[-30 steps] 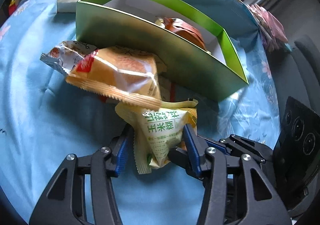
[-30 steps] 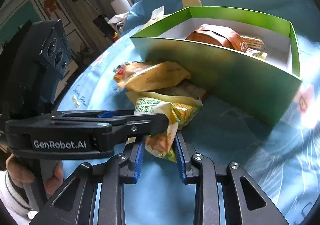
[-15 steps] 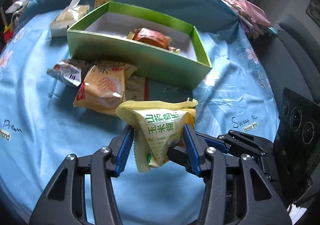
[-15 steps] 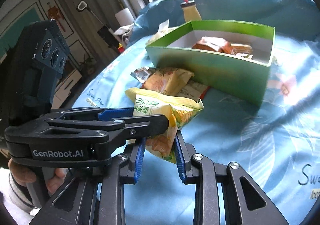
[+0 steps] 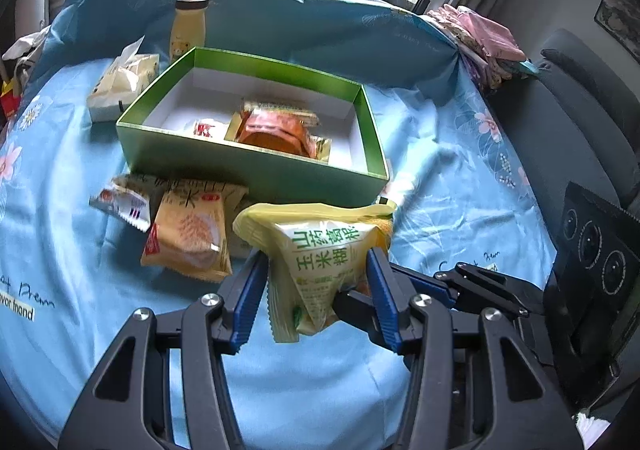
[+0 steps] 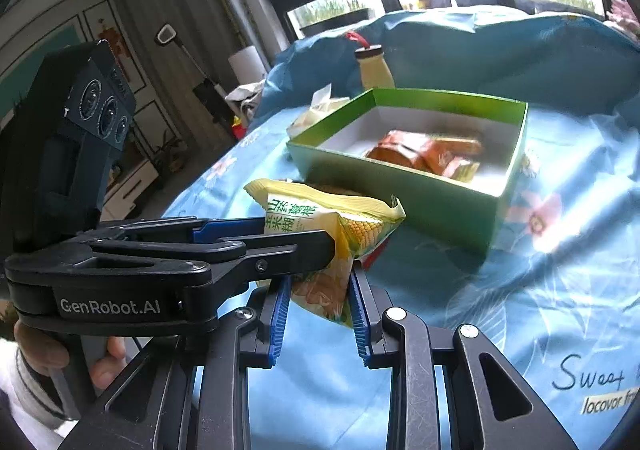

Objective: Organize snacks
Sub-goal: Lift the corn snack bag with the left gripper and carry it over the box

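I have raised both grippers, and the yellow packet (image 5: 320, 262) clamped between them has come up with them. A second ago it lay low against the snack pile at the box's near wall; it now hangs clear above the table (image 5: 60, 350). The box (image 5: 256, 169), which then showed mainly its near wall, now shows its whole floor in the left wrist view, with the orange packet (image 5: 276, 131) and a small red-and-white packet (image 5: 204, 128) inside. The bottle (image 5: 188, 27) behind the box, the windows and the table's far edge have entered that view. The pile (image 5: 188, 238) sits lower and further off.
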`<state>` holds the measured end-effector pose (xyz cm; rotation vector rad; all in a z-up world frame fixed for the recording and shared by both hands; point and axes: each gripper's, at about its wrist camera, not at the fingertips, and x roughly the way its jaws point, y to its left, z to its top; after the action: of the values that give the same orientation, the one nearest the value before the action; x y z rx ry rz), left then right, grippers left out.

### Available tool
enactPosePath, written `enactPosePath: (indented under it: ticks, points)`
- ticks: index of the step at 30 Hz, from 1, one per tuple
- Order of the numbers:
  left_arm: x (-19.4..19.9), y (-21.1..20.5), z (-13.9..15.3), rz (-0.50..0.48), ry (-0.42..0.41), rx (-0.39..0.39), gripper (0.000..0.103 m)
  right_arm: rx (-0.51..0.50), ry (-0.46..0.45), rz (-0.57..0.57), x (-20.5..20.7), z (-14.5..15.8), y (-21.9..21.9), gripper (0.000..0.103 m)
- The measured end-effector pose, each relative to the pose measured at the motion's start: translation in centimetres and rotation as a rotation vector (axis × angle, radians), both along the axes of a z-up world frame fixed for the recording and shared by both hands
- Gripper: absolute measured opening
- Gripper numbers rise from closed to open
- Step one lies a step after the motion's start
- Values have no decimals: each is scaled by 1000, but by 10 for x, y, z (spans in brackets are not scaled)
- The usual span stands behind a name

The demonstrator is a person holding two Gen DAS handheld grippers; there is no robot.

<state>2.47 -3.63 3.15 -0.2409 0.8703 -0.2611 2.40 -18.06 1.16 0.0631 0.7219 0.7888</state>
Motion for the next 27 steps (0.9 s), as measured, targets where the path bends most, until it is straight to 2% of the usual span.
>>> enactPosePath:
  ticks: [14, 23, 27]
  points:
    - [39, 11, 25, 2, -51, -8, 51, 20, -62, -25, 33, 23, 8, 30]
    - [77, 29, 44, 17, -94, -13, 51, 30, -96, -26, 72, 42, 22, 30]
    - [96, 41, 44, 27, -81, -27, 54, 29, -103, -27, 89, 46, 33, 30]
